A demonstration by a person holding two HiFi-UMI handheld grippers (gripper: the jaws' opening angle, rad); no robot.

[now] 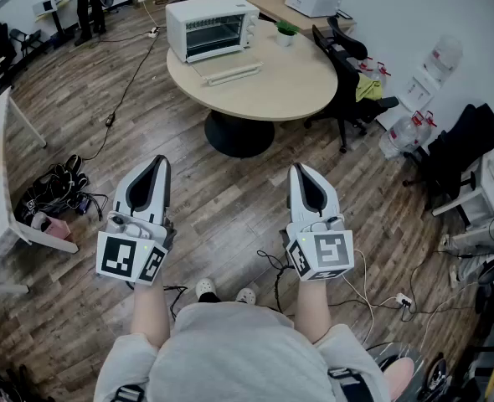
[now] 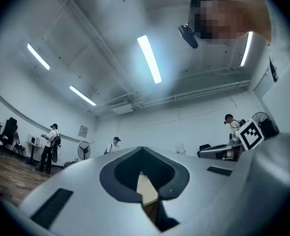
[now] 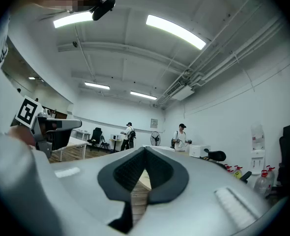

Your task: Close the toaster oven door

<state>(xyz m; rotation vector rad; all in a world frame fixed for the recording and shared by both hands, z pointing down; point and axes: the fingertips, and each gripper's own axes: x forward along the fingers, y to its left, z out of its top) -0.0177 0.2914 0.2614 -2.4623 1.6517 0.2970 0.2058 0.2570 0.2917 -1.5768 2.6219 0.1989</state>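
Head view: white boxy toaster oven sits on the far side of the round beige wooden table. Its door looks dropped flat, with the long white bar handle lying out in front of it toward the table's near edge and the dark rack cavity exposed. The task is not started. The person stands well short of the table on bare plank floor, with the grey left gripper and grey right gripper held side by side, pointing at the table. Both gripper views show jaws together at the tips with nothing between them, only floor and table edge visible through the slot. No grasp is needed for this step, so I'd keep them closed. My plan: walk up to the table's near edge, get one closed tip under the bar handle near its middle, and lift it along the hinge arc rather than shoving straight back. The oven probably slides on that smooth top, so the other gripper could brace its top. Push until the door seats flush. A small green potted plant on the table right of the oven is clear of the swing.
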